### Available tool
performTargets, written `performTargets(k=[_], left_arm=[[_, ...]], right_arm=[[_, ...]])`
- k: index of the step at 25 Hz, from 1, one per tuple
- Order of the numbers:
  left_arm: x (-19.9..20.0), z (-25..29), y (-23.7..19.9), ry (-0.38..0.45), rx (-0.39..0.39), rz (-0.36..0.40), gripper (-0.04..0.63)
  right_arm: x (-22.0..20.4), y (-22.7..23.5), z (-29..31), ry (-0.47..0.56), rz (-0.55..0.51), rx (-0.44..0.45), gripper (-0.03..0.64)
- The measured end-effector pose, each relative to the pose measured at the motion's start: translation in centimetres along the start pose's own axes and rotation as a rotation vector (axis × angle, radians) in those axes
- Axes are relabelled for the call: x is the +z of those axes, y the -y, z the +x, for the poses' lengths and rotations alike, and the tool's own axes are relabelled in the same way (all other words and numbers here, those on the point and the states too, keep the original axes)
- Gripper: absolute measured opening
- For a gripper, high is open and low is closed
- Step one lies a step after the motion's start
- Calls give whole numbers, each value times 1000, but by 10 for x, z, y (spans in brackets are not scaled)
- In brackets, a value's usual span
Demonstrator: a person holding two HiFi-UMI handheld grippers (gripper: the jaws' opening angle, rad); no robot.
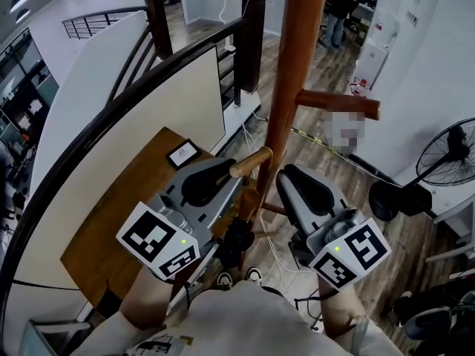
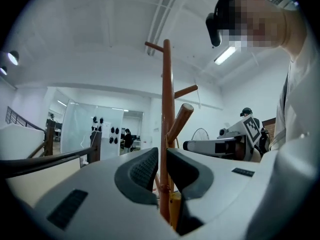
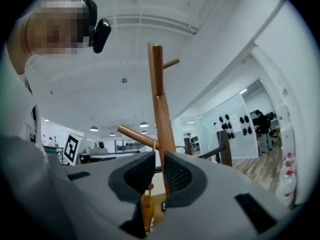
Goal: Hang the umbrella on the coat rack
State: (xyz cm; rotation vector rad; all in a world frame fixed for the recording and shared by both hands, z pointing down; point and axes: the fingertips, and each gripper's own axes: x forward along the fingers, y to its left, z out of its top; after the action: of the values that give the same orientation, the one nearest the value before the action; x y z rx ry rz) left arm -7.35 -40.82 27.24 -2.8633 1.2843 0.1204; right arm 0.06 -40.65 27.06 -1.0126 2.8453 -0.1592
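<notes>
The wooden coat rack (image 1: 293, 73) rises in the middle of the head view, with one peg (image 1: 338, 104) pointing right and a lower peg (image 1: 251, 162) pointing toward me. Below that lower peg hangs the umbrella, its yellow-brown handle (image 1: 249, 199) above a dark folded body (image 1: 236, 242). A thin cord (image 3: 148, 184) runs from the peg down to the handle (image 3: 146, 209). My left gripper (image 1: 226, 170) sits left of the peg, jaws together, holding nothing. On the pole's right, my right gripper (image 1: 286, 175) is likewise shut and empty. The pole (image 2: 165, 109) shows behind the left jaws.
A dark curved stair railing (image 1: 111, 117) and a white panel (image 1: 189, 102) stand at left, above a wooden tabletop (image 1: 111, 228) with a small tablet (image 1: 182, 153). A floor fan (image 1: 449, 154) is at right. Cables (image 1: 274, 254) run across the wood floor. A person (image 1: 338, 10) stands far behind.
</notes>
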Motion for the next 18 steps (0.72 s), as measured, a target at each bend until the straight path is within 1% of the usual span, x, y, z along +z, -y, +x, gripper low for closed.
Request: performTargets(k=[5, 9, 14, 18], left_arm=[[-4, -20, 0, -12, 47, 52, 43], [-5, -38, -6, -12, 101, 68, 34], [-16, -62, -8, -18, 151, 77, 21], [-32, -75, -8, -51, 170, 64, 17]], right_arm=[[7, -3, -15, 20, -16, -7, 28], [9, -8, -26, 23, -37, -21, 17], [-7, -16, -38, -25, -73, -30, 6], [-28, -20, -44, -76, -56, -33, 5]])
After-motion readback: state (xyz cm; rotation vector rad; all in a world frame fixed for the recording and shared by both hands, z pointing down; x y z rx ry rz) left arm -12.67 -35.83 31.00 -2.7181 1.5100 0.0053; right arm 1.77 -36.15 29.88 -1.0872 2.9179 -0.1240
